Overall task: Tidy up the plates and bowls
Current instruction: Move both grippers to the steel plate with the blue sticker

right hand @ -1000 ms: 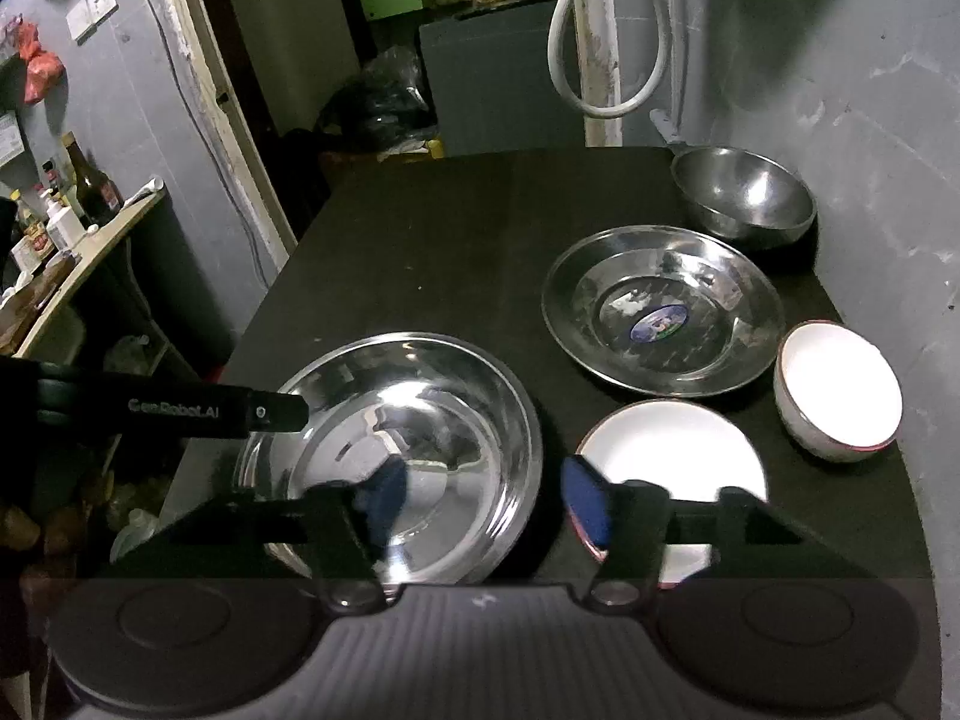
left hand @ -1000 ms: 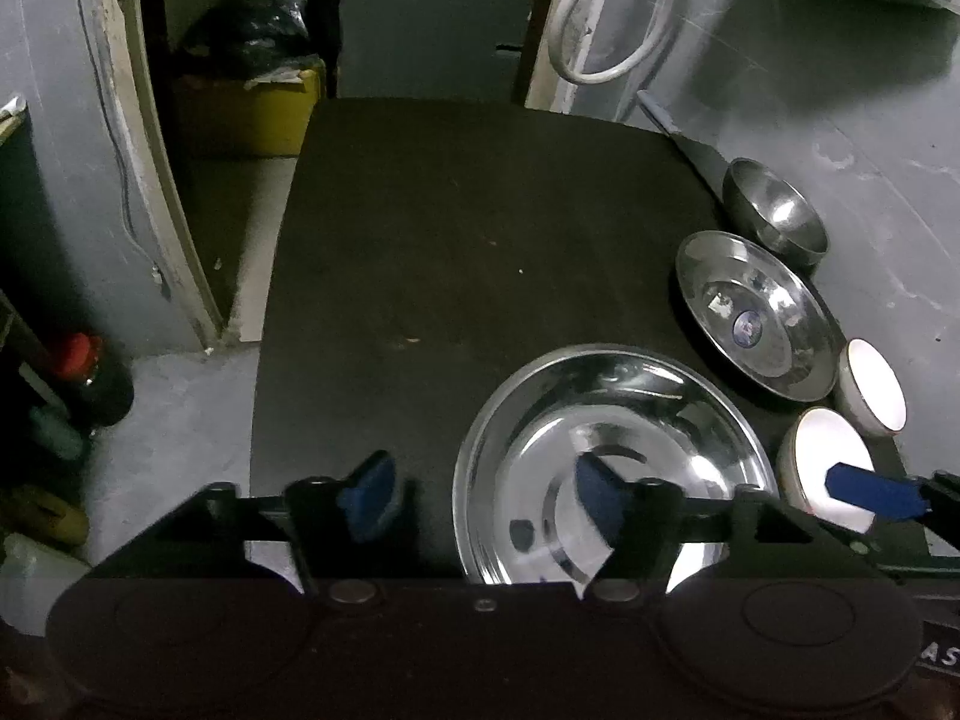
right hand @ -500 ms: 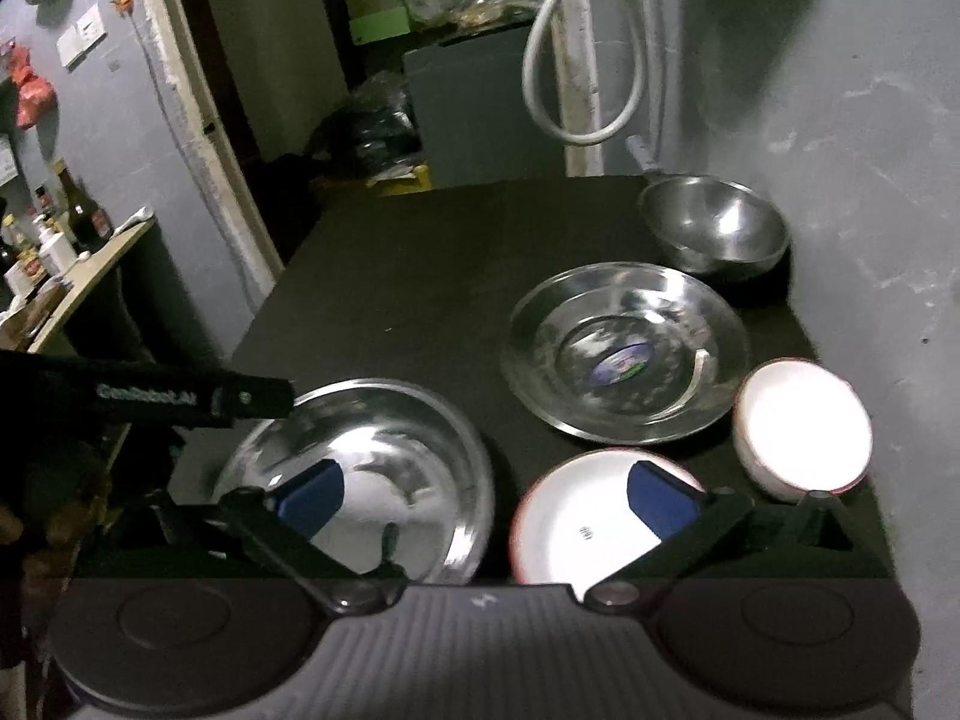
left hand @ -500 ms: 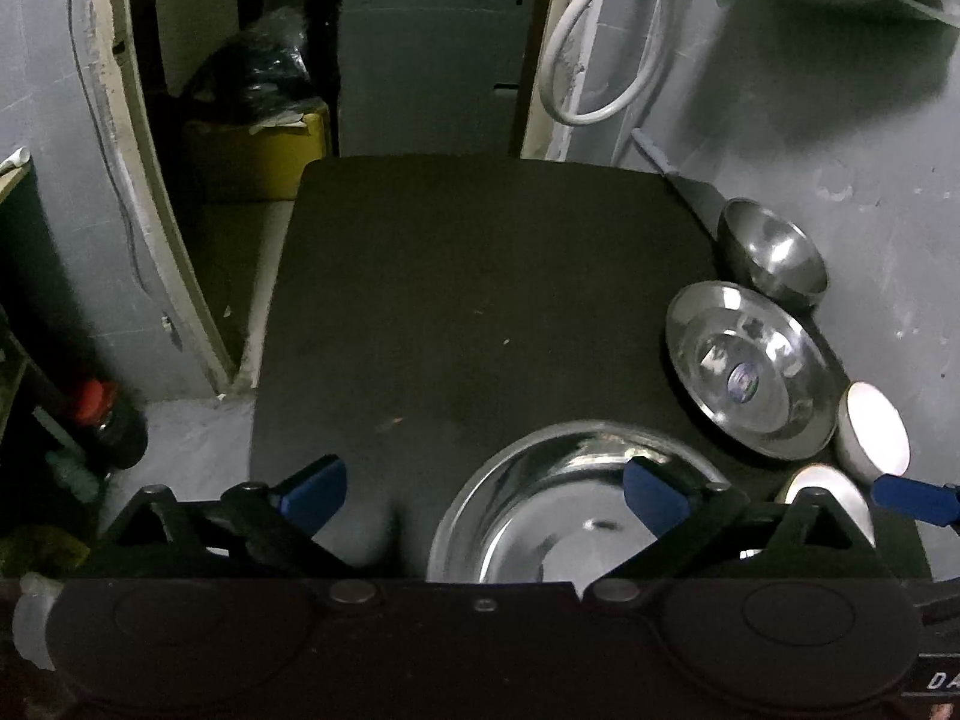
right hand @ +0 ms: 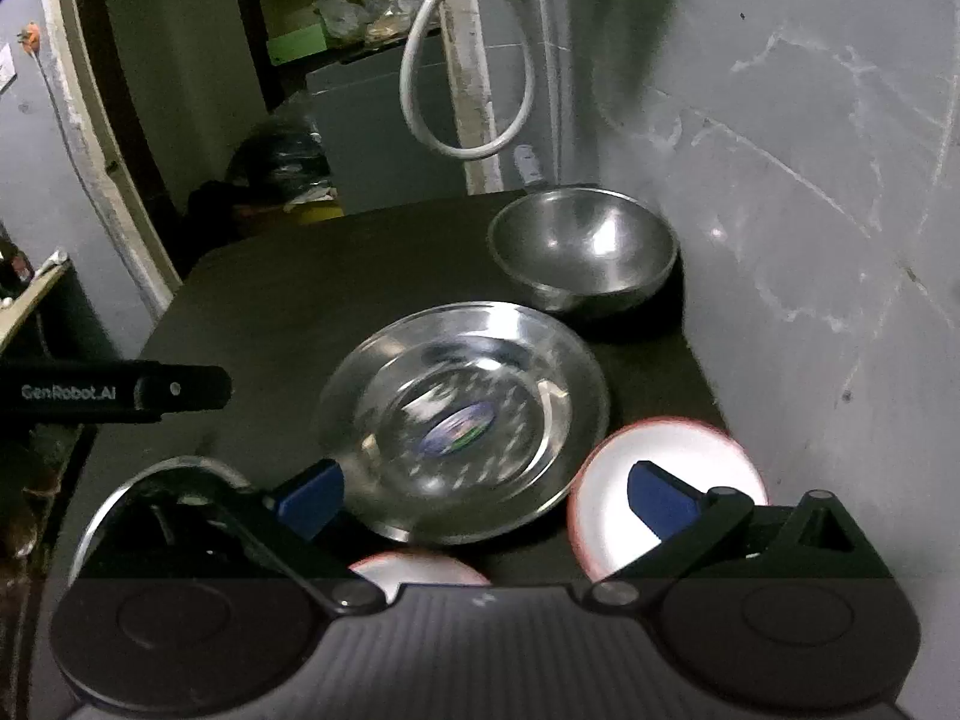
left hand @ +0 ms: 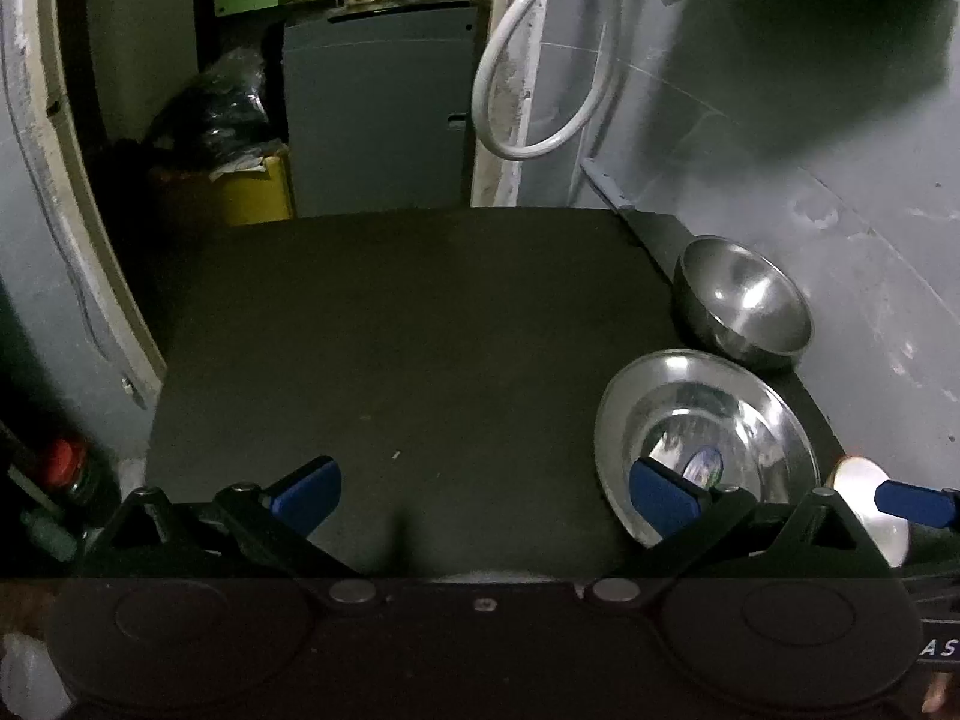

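**A:** Report progress on the sorting job

**B:** Judge it barely begun. Count five pieces on the table [left hand: 390,330], all lying singly, none nested or stacked. Locate the steel bowl [right hand: 582,252] in the far right corner against the wall [right hand: 810,240]. Find the steel plate [right hand: 462,414] just in front of it and the white bowl [right hand: 666,492] at the near right, beside that plate's rim. Find the white plate [right hand: 420,570] at the near edge and the wide steel dish [right hand: 102,510] at the near left, both largely hidden behind the right gripper [right hand: 486,498]. Expect the remaining work to be grouping plates with plates and bowls with bowls

**B**, on request for jaw state: Log the left gripper [left hand: 483,492] as released, with jaws just opened wider, now at full spread, gripping nothing, with only bare table between them. Log the right gripper as released too, with jaws just opened and holding nothing. Note the near rim of the steel plate in view between them, untouched as far as can be told

**A:** State heading and long axis of the pieces

**B:** Assign none: all round, so no long axis and no heading. Read the three clearly seen pieces as mouth up and flat on the table, not tilted. Treat the steel bowl, steel plate and white bowl as a row running far to near along the wall
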`<state>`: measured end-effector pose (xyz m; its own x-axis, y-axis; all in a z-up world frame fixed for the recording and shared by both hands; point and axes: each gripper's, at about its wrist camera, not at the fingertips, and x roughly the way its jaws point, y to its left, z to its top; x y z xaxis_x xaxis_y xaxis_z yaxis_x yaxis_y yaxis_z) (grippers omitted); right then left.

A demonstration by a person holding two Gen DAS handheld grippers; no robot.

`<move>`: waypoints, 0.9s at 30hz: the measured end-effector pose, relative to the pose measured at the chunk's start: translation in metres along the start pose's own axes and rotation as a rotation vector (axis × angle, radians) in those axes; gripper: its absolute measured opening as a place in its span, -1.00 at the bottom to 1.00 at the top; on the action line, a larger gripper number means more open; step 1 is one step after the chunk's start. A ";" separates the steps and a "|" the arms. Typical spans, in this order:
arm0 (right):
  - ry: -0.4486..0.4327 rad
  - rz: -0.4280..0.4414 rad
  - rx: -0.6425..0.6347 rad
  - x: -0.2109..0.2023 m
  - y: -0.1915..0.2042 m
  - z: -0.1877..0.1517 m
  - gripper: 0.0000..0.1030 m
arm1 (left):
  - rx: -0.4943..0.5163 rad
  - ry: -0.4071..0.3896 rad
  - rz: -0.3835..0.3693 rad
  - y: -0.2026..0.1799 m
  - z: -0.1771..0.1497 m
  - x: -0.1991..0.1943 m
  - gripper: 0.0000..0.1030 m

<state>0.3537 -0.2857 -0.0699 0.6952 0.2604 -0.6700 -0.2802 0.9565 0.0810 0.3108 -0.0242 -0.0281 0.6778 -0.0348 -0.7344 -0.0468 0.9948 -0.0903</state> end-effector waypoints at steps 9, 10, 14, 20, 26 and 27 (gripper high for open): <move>0.021 -0.023 -0.007 0.036 -0.017 0.011 1.00 | -0.009 0.027 0.014 -0.015 0.011 0.035 0.98; 0.023 -0.027 -0.010 0.038 -0.017 0.011 1.00 | -0.007 0.028 0.014 -0.017 0.011 0.037 0.98; 0.030 -0.033 -0.034 0.045 -0.015 0.011 1.00 | -0.006 0.035 0.016 -0.019 0.011 0.041 0.98; 0.037 -0.030 -0.036 0.040 -0.010 0.014 1.00 | -0.012 0.049 0.015 -0.019 0.012 0.047 0.98; 0.005 -0.027 -0.112 0.034 -0.002 0.014 1.00 | -0.003 0.058 0.006 -0.021 0.012 0.050 0.98; 0.006 -0.046 -0.131 0.037 -0.002 0.015 0.99 | 0.000 0.058 0.007 -0.021 0.012 0.050 0.98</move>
<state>0.3897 -0.2756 -0.0838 0.7051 0.2158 -0.6755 -0.3325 0.9420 -0.0461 0.3546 -0.0462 -0.0554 0.6335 -0.0337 -0.7730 -0.0511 0.9951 -0.0852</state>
